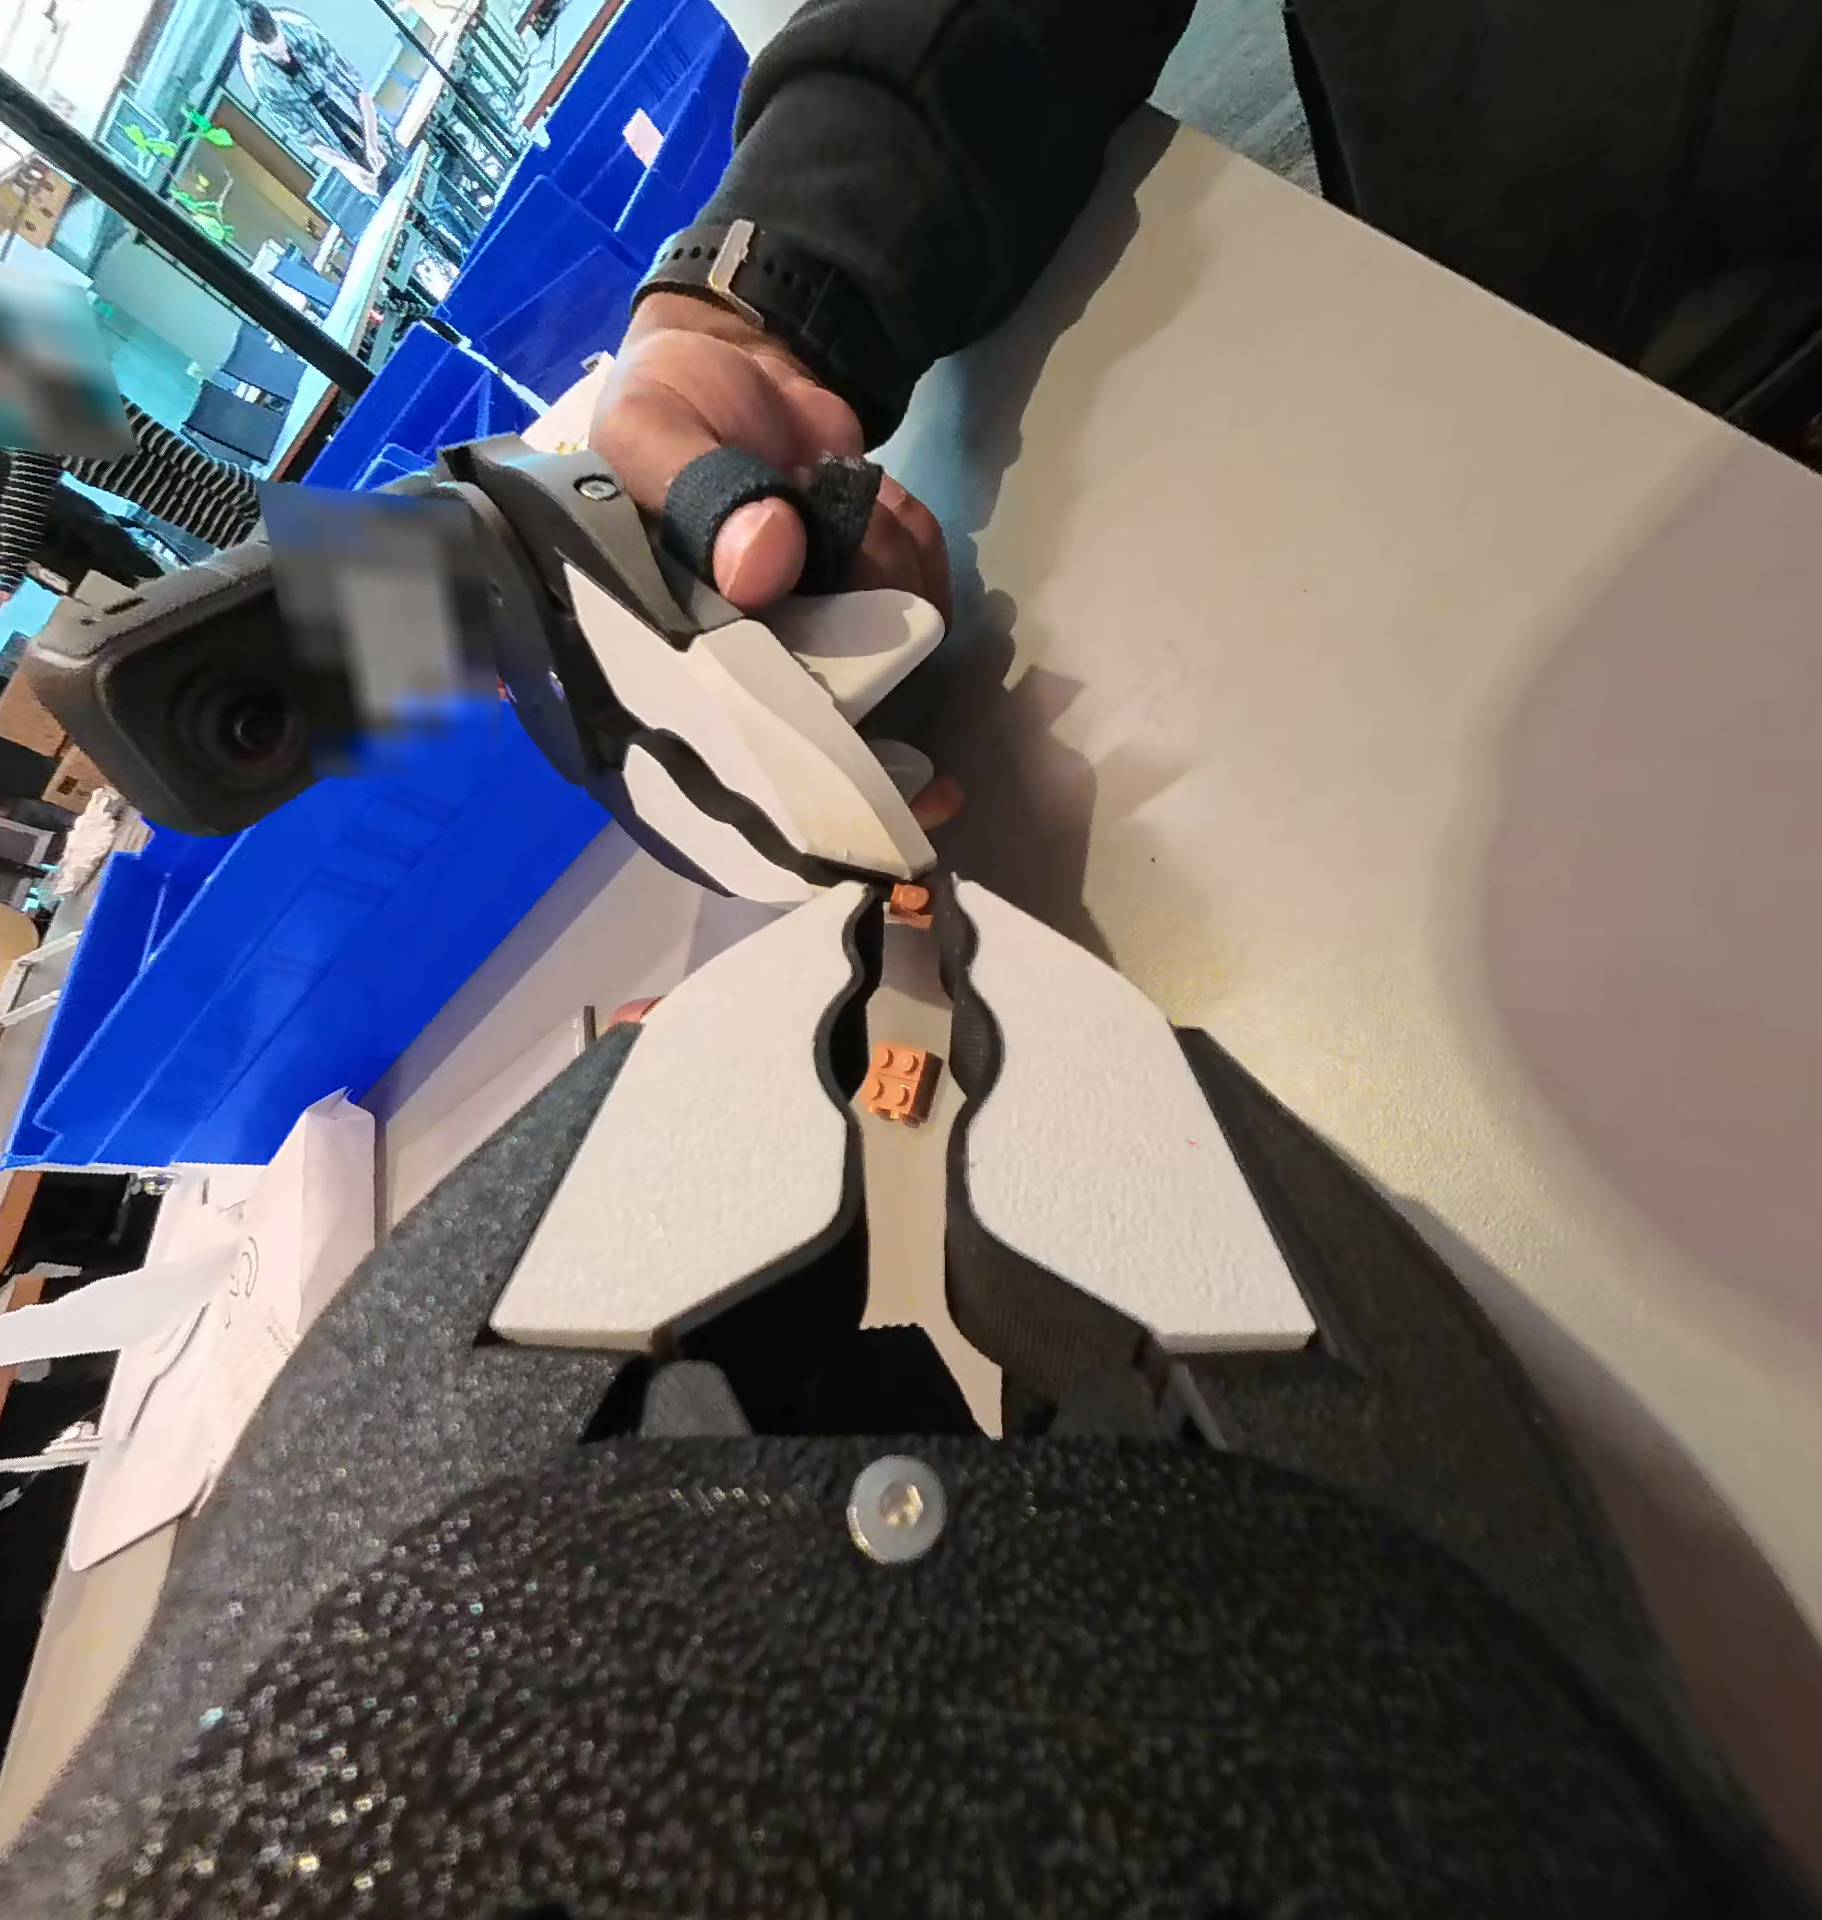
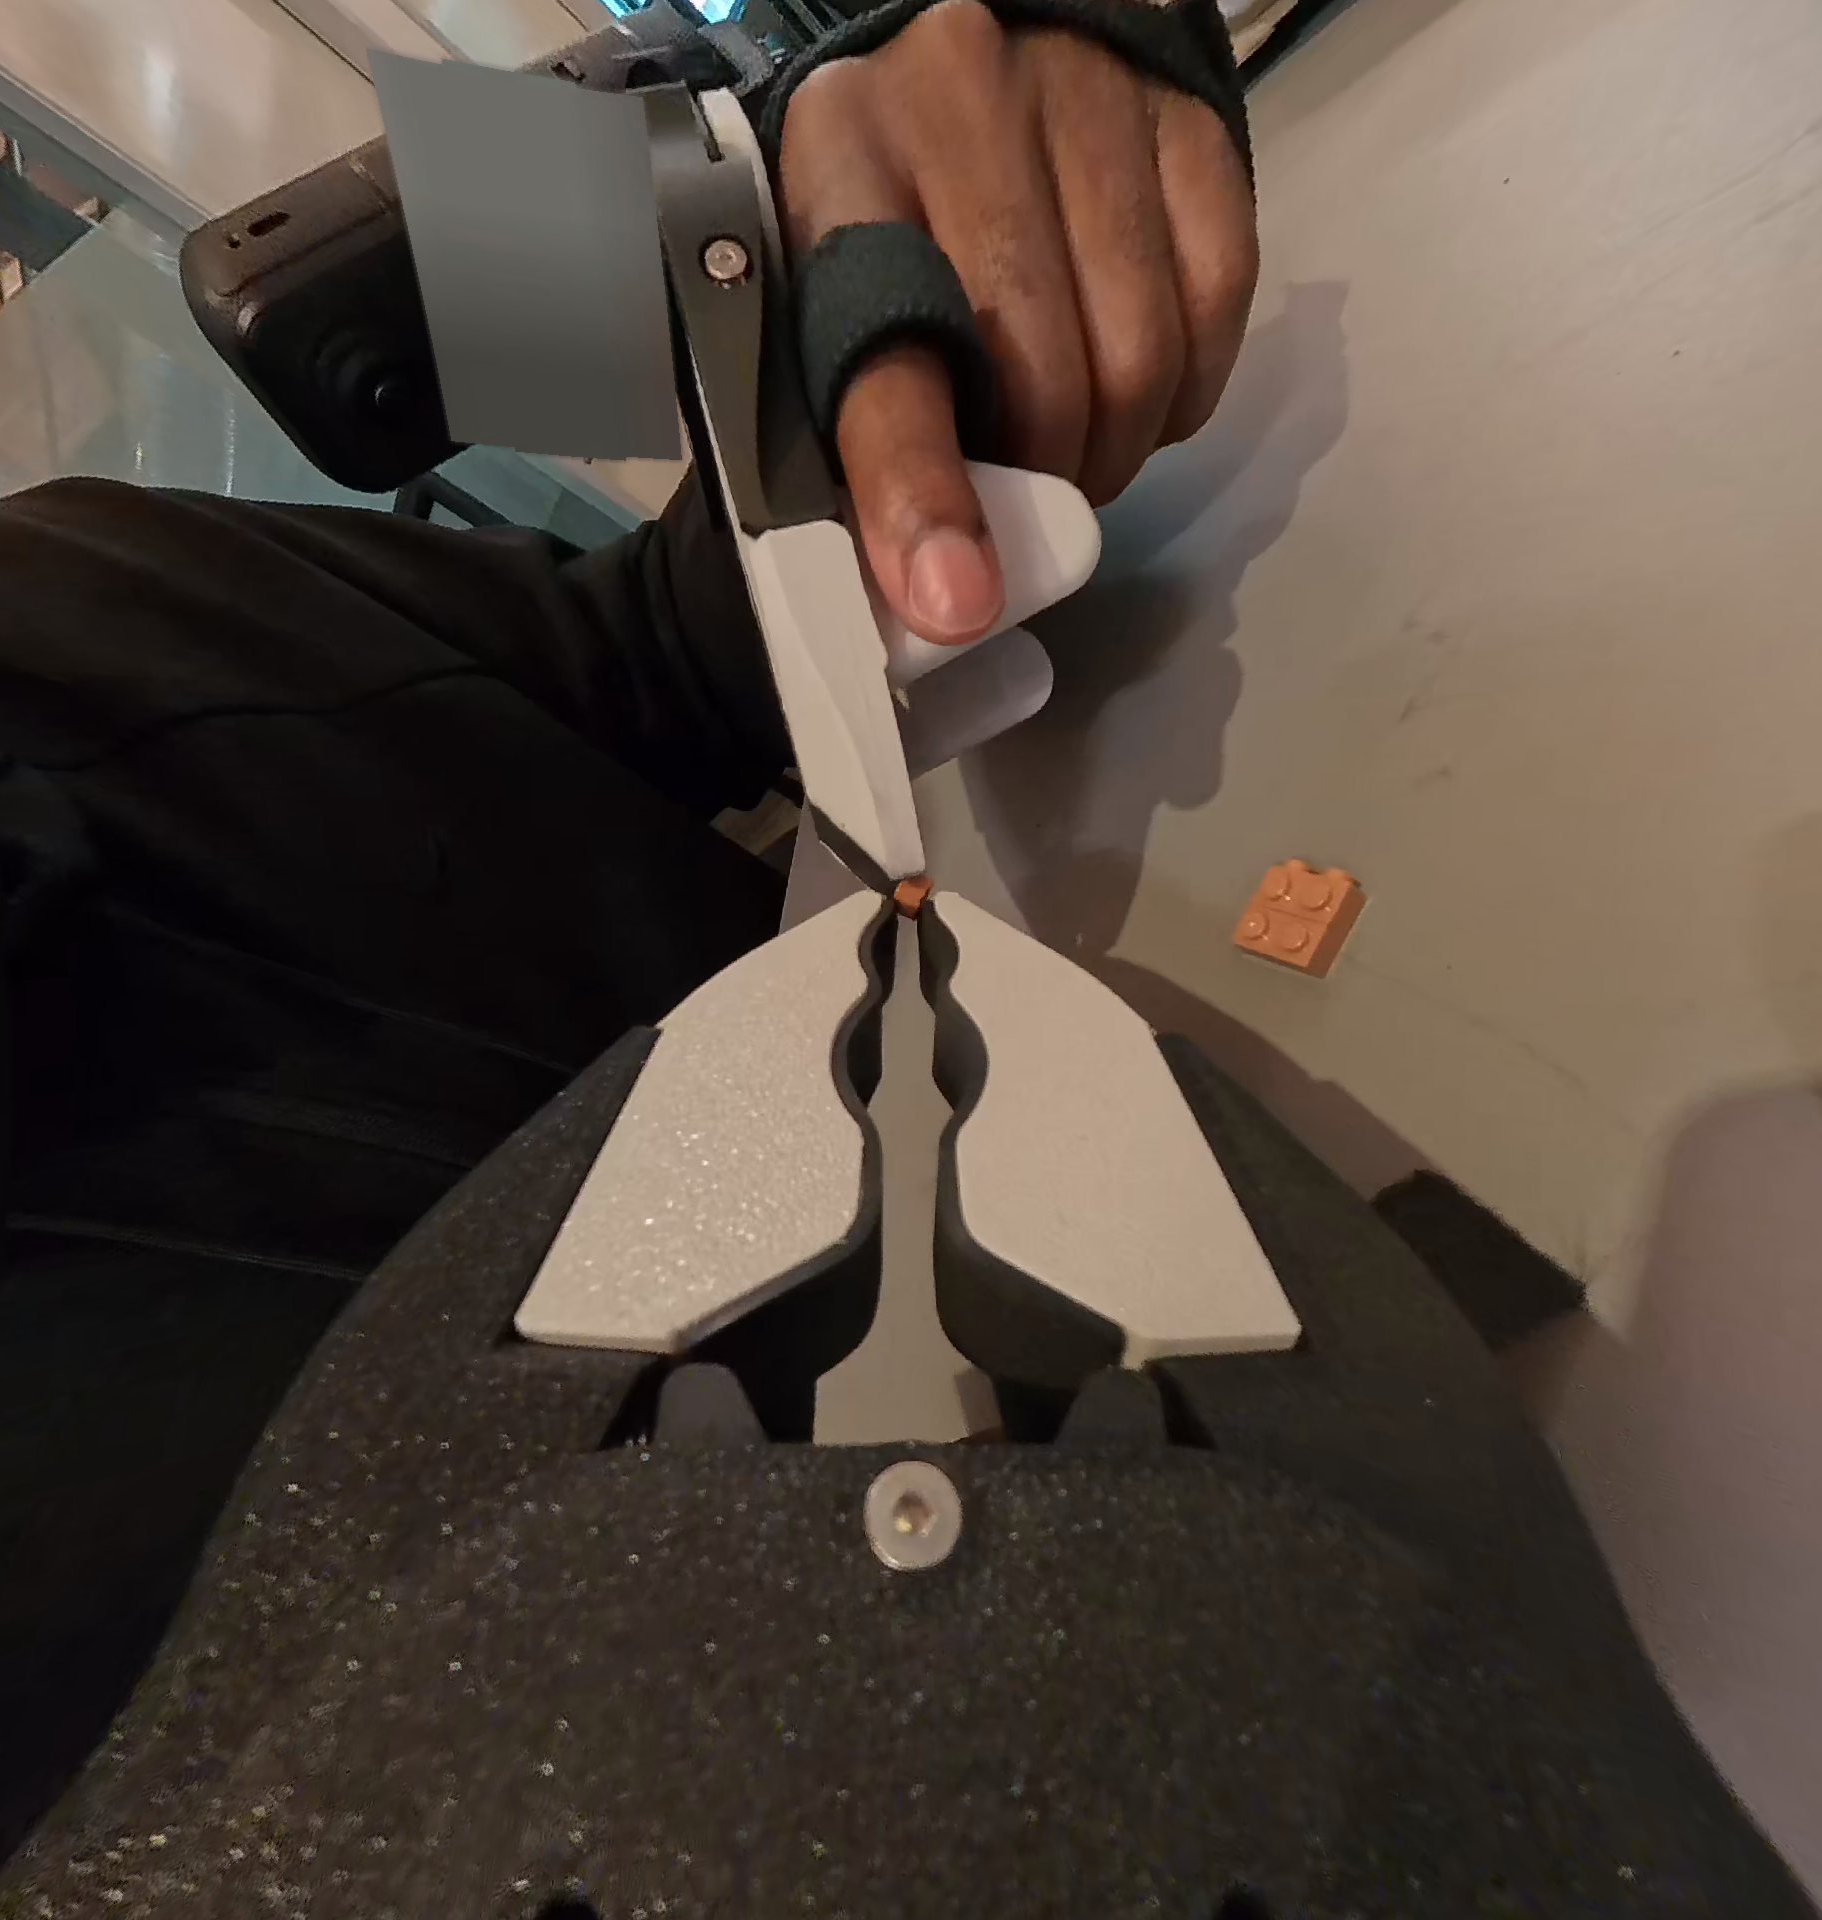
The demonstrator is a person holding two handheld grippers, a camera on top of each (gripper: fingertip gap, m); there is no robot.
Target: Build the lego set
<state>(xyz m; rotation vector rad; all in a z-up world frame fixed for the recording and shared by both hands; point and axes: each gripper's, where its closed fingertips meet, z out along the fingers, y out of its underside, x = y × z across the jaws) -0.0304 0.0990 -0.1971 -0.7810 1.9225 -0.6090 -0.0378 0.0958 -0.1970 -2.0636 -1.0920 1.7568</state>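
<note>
small orange brick [image 2: 913,894] clamped by both hand-held grippers, left [image 1: 908,896], right [image 2: 909,902] | loose two-by-two orange brick [image 1: 899,1081] on desk [image 1: 1354,727] | blue bins [image 1: 294,935] seen in left view only

White-fingered tool [image 1: 909,902] with black pads, speckled black body, silver screw [image 1: 894,1509]

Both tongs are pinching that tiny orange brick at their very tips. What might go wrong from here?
1. The small orange brick is held only at the extreme tips of the right tongs and left tongs; it may pop out.
2. The two sets of tips nearly touch, so they may knock each other.
3. If dropped, it could land near the loose orange brick on the table and get confused with it.
</note>
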